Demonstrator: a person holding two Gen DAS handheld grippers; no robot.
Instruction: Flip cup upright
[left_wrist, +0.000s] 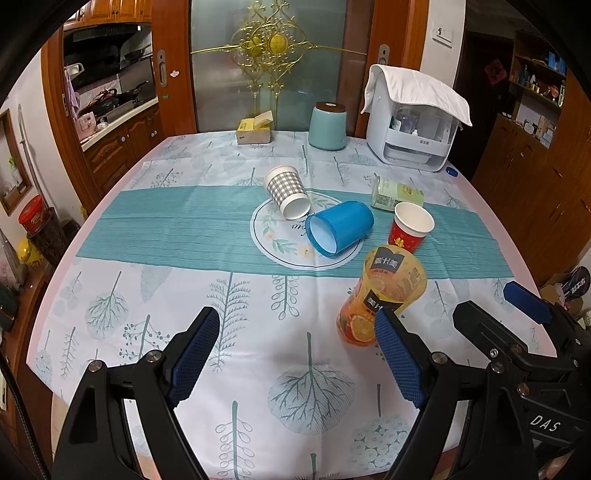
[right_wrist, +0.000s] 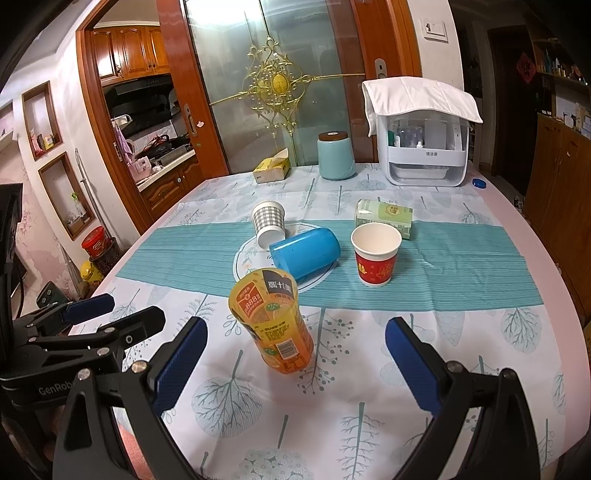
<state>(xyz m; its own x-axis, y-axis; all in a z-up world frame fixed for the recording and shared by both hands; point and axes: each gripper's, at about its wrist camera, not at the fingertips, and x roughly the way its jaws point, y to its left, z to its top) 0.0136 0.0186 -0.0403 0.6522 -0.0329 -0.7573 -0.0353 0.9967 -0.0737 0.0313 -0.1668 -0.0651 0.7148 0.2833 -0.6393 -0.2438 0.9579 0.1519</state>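
Several cups sit on the tablecloth. A blue plastic cup (left_wrist: 340, 227) (right_wrist: 306, 253) lies on its side mid-table. A grey checked paper cup (left_wrist: 287, 191) (right_wrist: 269, 223) lies on its side behind it. A green cup (left_wrist: 397, 194) (right_wrist: 384, 217) lies on its side further right. A red paper cup (left_wrist: 410, 227) (right_wrist: 375, 253) stands upright. An orange juice cup (left_wrist: 380, 299) (right_wrist: 271, 321) stands upright nearest me. My left gripper (left_wrist: 299, 354) is open and empty, with the orange cup by its right finger. My right gripper (right_wrist: 295, 365) is open and empty, just behind the orange cup.
At the table's far edge stand a teal canister (left_wrist: 327, 125) (right_wrist: 336, 155), a tissue box (left_wrist: 254, 131) (right_wrist: 271, 170) and a white appliance under a cloth (left_wrist: 415, 118) (right_wrist: 424, 136). A blue lid (left_wrist: 451, 171) lies by the right edge. The right gripper shows in the left wrist view (left_wrist: 524, 302).
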